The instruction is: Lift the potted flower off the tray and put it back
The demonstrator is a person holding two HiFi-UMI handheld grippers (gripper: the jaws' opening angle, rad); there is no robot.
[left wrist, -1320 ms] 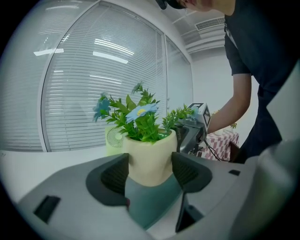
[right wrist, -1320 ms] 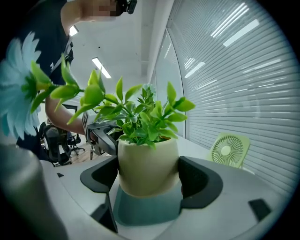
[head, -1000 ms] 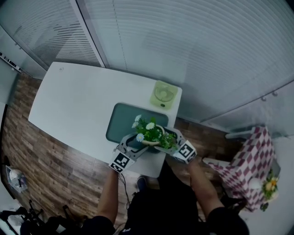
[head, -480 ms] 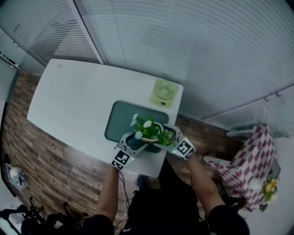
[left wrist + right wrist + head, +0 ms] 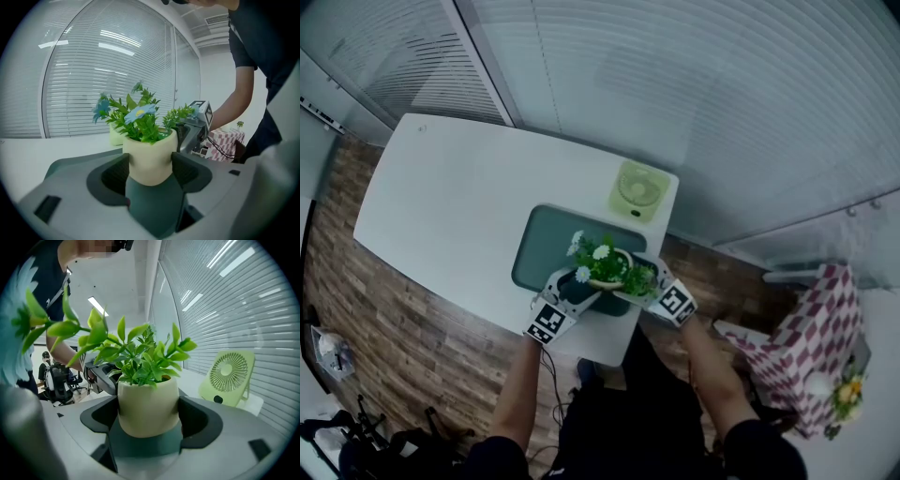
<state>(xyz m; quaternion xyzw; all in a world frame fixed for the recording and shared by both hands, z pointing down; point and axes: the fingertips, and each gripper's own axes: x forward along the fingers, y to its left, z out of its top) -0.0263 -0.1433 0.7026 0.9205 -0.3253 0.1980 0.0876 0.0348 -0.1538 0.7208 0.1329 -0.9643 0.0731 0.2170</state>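
Note:
A cream pot of green leaves with white and blue flowers (image 5: 607,272) is over the near right part of the dark green tray (image 5: 546,246). My left gripper (image 5: 581,284) grips it from the left and my right gripper (image 5: 635,281) from the right. In the left gripper view the pot (image 5: 149,157) fills the gap between the dark pads of the left gripper (image 5: 151,172), with the right gripper (image 5: 194,124) behind it. The right gripper view shows the pot (image 5: 147,401) pressed between the pads of the right gripper (image 5: 149,418). Whether its base touches the tray I cannot tell.
A light green desk fan (image 5: 635,190) stands just beyond the tray's far right corner, also in the right gripper view (image 5: 229,376). The white table (image 5: 450,206) stretches to the left. A chair with a checked cloth (image 5: 811,328) stands on the wood floor at right.
Both grippers keep their hold on the pot. It has stayed over the near right part of the tray with only a slight shift.

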